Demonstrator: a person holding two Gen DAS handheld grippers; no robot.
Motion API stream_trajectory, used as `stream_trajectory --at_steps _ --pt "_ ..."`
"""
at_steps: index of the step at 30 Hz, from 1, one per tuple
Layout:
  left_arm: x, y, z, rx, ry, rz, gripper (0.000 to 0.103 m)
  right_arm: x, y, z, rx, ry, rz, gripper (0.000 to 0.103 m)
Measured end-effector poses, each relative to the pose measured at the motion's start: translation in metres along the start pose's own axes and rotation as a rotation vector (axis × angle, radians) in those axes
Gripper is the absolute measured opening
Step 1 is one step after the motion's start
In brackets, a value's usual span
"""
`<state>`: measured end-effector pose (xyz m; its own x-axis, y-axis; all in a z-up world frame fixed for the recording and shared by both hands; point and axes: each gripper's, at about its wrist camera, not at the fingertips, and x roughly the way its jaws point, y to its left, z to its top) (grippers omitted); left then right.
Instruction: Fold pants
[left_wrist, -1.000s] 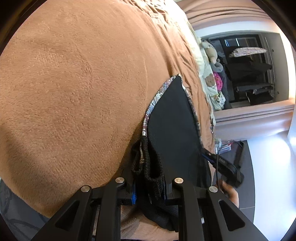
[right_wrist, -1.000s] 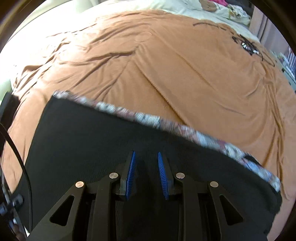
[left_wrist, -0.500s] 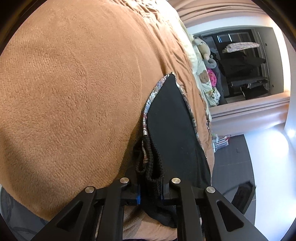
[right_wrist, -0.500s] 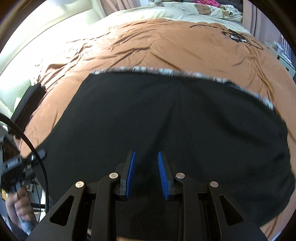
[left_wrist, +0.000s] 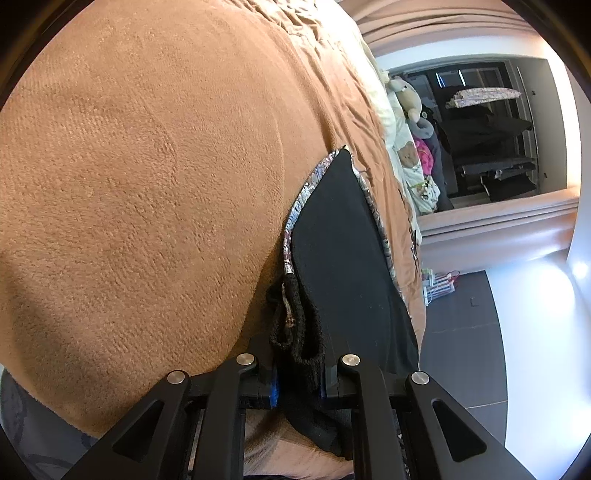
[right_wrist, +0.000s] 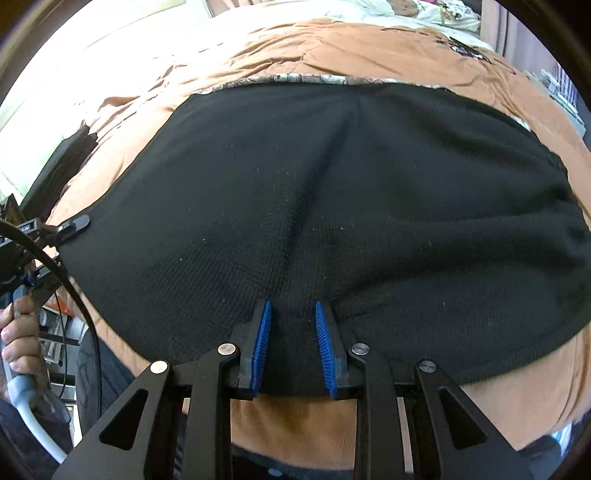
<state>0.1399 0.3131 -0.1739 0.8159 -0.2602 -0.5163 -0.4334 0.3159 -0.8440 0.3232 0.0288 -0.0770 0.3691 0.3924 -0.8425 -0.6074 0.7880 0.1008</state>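
One pair of black pants (right_wrist: 332, 206) is lying spread across the near part of a brown blanket (right_wrist: 369, 48), and two grippers are working at its near edge.

Closest in the right wrist view, the right gripper (right_wrist: 293, 347) is pointing steeply down over the near hem of the pants. Its two blue pads (right_wrist: 261, 347) are standing a narrow gap apart with black cloth lying between them; whether the pads are pressing on that cloth cannot be told from here. A crease is running up the cloth from the gap toward the far edge, where a patterned band (right_wrist: 295, 78) is showing along the pants.

At the left edge of that view a hand (right_wrist: 20, 332) is wrapping around a pale handle, and the left gripper's fingertip (right_wrist: 75, 223) is reaching the left corner of the pants.

In the left wrist view, the left gripper (left_wrist: 298, 373) is angling gently downward and clamping a bunched fold of the pants (left_wrist: 343, 240) between nearly shut jaws, having just closed a little further on it. The black cloth is stretching away from the jaws as one narrow dark panel, its patterned edge (left_wrist: 295, 210) lying against the blanket (left_wrist: 147, 166).

Farther off, one grey plush toy (left_wrist: 408, 96) is sitting by pale bedding printed with a bear (left_wrist: 408, 158), and beyond it dark shelves (left_wrist: 491, 147) are standing in an open closet.
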Motion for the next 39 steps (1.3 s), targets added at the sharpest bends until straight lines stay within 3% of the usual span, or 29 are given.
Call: stream_trajectory --at_steps 8,16,22,27,32,39 --pt "0.002 -0.005 0.001 0.005 -0.008 -0.005 0.011 -0.014 -0.003 0.004 0.012 0.037 0.015 0.023" --pt "-0.006 -0.031 0.003 0.035 -0.022 -0.066 0.009 -0.032 -0.013 0.032 0.075 -0.07 0.076 0.023" --pt "-0.012 -0.07 0.005 0.101 -0.03 -0.123 0.009 -0.012 -0.006 0.044 0.094 -0.077 0.112 0.023" --pt "-0.005 -0.112 0.004 0.173 -0.008 -0.155 0.009 0.014 -0.016 0.018 0.132 -0.023 0.16 0.023" --pt "0.008 -0.158 -0.001 0.251 0.015 -0.182 0.009 -0.007 -0.04 0.003 0.172 -0.043 0.26 0.022" --pt "0.032 -0.225 -0.02 0.364 0.057 -0.217 0.009 -0.047 -0.098 -0.014 0.262 -0.149 0.258 0.023"
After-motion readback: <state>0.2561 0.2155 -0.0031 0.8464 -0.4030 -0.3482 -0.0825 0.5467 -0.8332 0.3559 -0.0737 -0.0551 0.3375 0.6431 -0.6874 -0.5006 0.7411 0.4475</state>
